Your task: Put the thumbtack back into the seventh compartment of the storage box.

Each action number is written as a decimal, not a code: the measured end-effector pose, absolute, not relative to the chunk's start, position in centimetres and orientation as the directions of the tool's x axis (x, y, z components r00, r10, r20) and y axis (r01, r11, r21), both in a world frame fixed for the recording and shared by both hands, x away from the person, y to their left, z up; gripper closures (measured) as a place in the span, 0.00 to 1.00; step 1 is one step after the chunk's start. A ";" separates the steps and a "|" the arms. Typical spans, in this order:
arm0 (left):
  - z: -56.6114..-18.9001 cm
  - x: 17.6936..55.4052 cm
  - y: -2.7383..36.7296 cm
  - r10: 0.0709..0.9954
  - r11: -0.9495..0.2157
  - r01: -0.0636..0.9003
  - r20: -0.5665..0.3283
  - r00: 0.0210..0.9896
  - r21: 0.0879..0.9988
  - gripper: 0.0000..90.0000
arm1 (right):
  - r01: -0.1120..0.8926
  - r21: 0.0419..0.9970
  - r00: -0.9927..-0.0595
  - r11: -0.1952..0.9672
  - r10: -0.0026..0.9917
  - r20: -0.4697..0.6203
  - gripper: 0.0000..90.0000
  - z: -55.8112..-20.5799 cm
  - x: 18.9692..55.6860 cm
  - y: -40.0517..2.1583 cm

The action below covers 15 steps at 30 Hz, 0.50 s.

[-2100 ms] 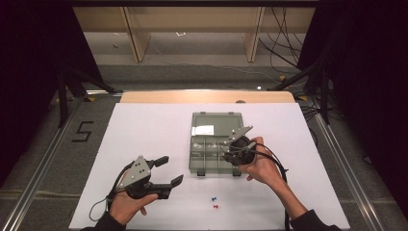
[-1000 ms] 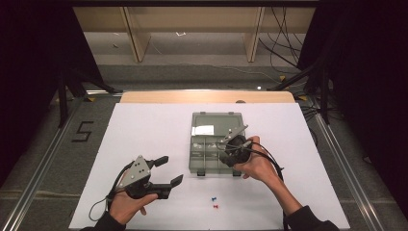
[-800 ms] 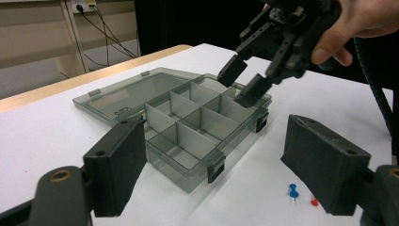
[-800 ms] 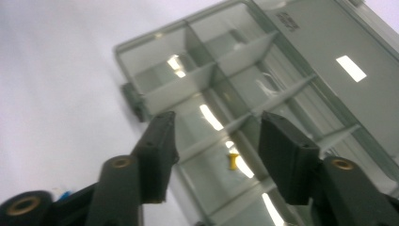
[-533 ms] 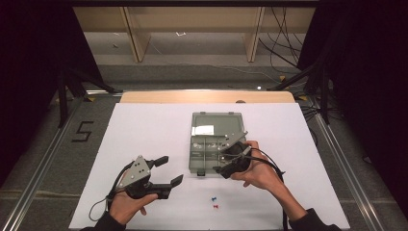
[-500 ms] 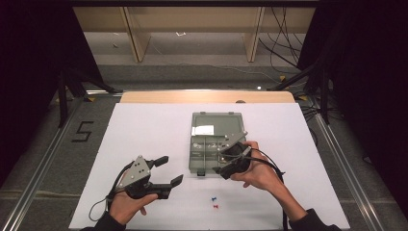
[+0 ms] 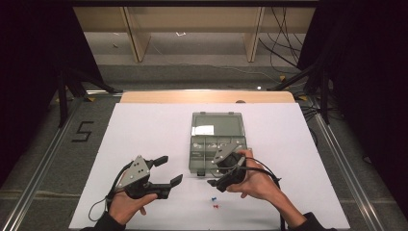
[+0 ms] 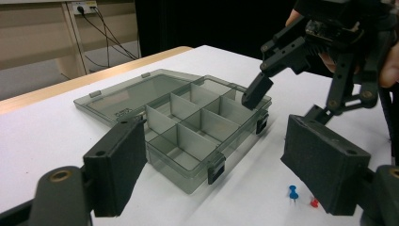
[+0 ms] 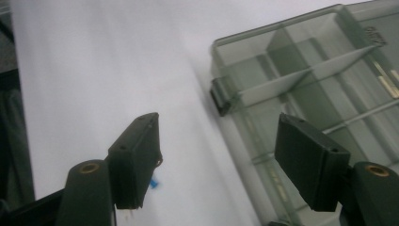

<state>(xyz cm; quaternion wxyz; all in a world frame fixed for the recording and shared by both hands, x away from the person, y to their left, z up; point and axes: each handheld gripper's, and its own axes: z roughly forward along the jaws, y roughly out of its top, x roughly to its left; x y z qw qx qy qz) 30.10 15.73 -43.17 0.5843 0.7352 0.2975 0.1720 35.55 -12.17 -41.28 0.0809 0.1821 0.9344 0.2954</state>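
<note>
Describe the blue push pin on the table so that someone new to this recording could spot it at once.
Start at the white table and find the open, smoke-grey plastic compartment box near its middle. On the bare surface in front of the box's near edge lie two small push pins side by side. The blue push pin lies nearer the box; its neighbour, the red push pin, lies nearer the person.

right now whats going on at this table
A person works at a white table with a gripper in each hand. An open compartment box lies in the middle, lid folded back. The right gripper is at the box's near edge; its jaws have just been opening, with nothing between them. A blue pin and a red pin lie just in front of it. The left gripper waits open to the side.
</note>
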 end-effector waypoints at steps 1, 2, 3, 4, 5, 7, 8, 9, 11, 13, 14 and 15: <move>-43.2 30.1 15.7 0.638 -0.141 0.235 -0.093 0.764 0.962 0.23 | 0.287 0.578 -0.925 0.764 0.378 -0.040 0.36 -41.3 35.4 -12.1; -43.2 30.1 15.7 0.638 -0.141 0.235 -0.093 0.764 0.962 0.23 | 0.279 0.576 -0.928 0.768 0.371 -0.045 0.36 -41.4 35.3 -11.9; -43.2 30.1 15.7 0.638 -0.141 0.235 -0.093 0.765 0.962 0.23 | 0.276 0.574 -0.930 0.771 0.365 -0.042 0.36 -41.5 35.2 -11.8; -43.2 30.1 15.7 0.638 -0.142 0.235 -0.093 0.764 0.962 0.23 | 0.270 0.575 -0.932 0.773 0.360 -0.046 0.36 -41.6 35.1 -11.7; -43.2 30.1 15.7 0.639 -0.139 0.236 -0.095 0.764 0.962 0.23 | 0.267 0.571 -0.935 0.776 0.353 -0.042 0.36 -41.7 35.0 -11.6; -43.1 30.1 15.8 0.640 -0.138 0.237 -0.096 0.763 0.962 0.23 | 0.258 0.563 -0.941 0.785 0.337 -0.039 0.37 -42.1 34.9 -11.3; -43.1 30.2 15.9 0.637 -0.147 0.225 -0.081 0.766 0.963 0.23 | 0.253 0.556 -0.943 0.791 0.331 -0.041 0.38 -42.3 34.8 -11.2; -43.1 30.2 15.9 0.639 -0.145 0.225 -0.083 0.765 0.963 0.23 | 0.247 0.549 -0.946 0.799 0.322 -0.043 0.39 -42.5 34.7 -11.1; -43.1 30.2 15.9 0.639 -0.144 0.225 -0.083 0.765 0.964 0.23 | 0.235 0.533 -0.950 0.813 0.308 -0.051 0.40 -42.9 34.6 -10.9; -43.1 30.1 15.9 0.639 -0.145 0.225 -0.082 0.765 0.964 0.23 | 0.238 0.510 -0.953 0.827 0.300 -0.040 0.43 -43.1 34.5 -10.8; -43.1 30.1 15.8 0.638 -0.142 0.228 -0.087 0.765 0.963 0.23 | 0.241 0.502 -0.955 0.831 0.296 -0.031 0.45 -43.3 34.4 -10.8; -43.1 30.1 15.8 0.642 -0.137 0.234 -0.093 0.761 0.962 0.23 | 0.238 0.492 -0.956 0.837 0.292 -0.034 0.46 -43.4 34.4 -10.8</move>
